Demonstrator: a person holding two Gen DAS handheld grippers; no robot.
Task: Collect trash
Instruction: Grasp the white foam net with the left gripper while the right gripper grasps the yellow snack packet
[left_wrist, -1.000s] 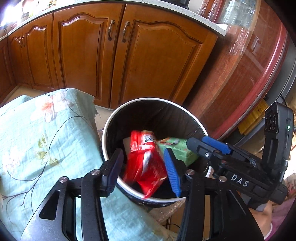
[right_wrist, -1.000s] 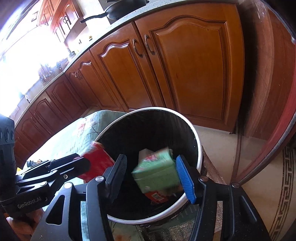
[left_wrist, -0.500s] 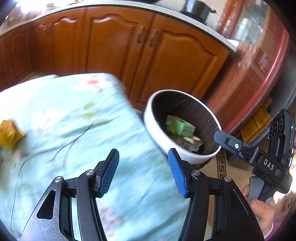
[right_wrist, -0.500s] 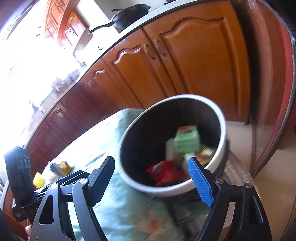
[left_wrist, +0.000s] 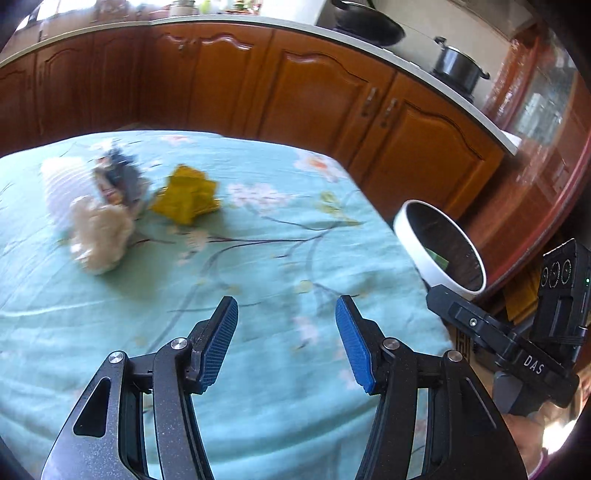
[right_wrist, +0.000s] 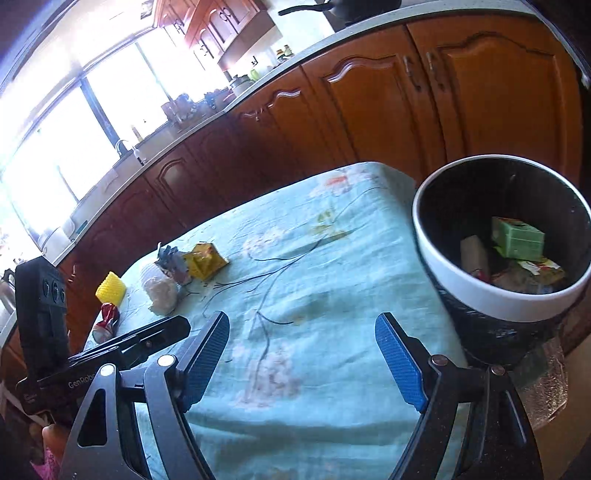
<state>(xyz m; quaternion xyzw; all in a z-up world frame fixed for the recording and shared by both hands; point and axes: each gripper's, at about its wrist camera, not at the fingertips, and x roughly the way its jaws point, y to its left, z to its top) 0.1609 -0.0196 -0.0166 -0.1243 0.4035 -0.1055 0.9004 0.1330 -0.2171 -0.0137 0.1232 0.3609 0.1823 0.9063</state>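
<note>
Jaws of both grippers gape wide and empty, ribbed blue pads above floral cloth (right_wrist: 295, 295) beside the round bin (right_wrist: 491, 295).

Plenty of bare tablecloth (right_wrist: 314, 295) between the trash bin (right_wrist: 480, 291) and the litter at the far side from it. Wide lane there, nothing poking up. Farthest from the bin, a tight cluster: yellow wrapper (left_wrist: 186, 197), grey crumpled wrapper (left_wrist: 120, 179), white wad (left_wrist: 98, 236), all touching or nearly so, little room for fingers between. Yellow ribbed cup (right_wrist: 110, 293) and red can (right_wrist: 105, 321) beyond that. Bin mouth open, partly filled, green carton (right_wrist: 519, 238) on top.
</note>
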